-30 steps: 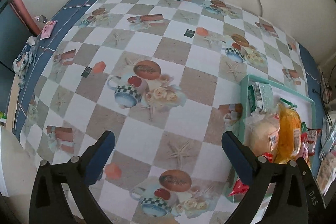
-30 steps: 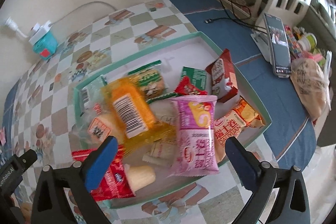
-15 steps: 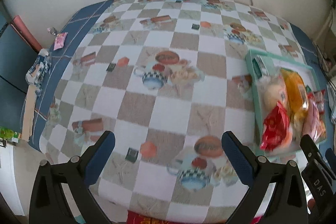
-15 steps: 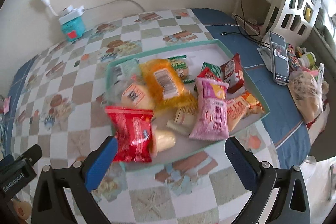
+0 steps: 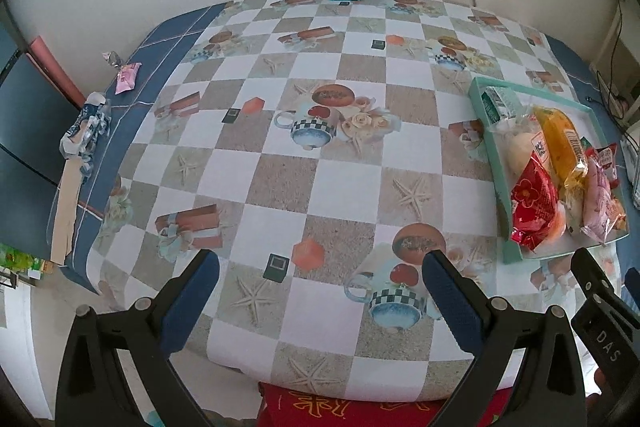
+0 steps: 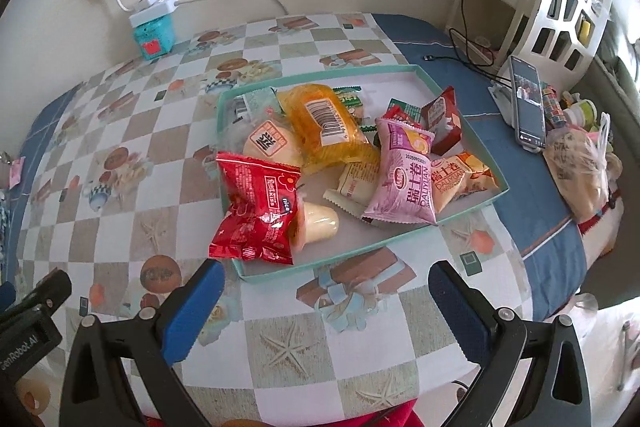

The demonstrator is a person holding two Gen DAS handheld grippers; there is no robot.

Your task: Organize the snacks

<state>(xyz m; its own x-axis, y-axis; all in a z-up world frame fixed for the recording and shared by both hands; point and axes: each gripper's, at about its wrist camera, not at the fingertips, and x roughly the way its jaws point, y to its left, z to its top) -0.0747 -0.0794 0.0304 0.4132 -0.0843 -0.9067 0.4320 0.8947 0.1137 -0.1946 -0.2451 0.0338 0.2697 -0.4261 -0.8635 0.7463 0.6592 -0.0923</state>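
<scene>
1. At the bottom of each wrist view, the left gripper (image 5: 318, 269) and right gripper (image 6: 326, 277) hang over the table (image 5: 344, 179) with jaws released, grasping nothing.
2. Just beyond the right gripper, mid-frame, sits the teal tray (image 6: 476, 201) heaped with snacks: a red packet (image 6: 256, 207) overhanging its near-left rim, a pink packet (image 6: 404, 179) and an orange packet (image 6: 326, 125) behind.
3. Upper left by the wall stands a teal box (image 6: 154, 37).

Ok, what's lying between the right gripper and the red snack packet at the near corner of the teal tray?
Only bare checkered tablecloth: the right wrist view shows nothing between the right gripper and the red snack packet overhanging the shallow teal tray.
</scene>
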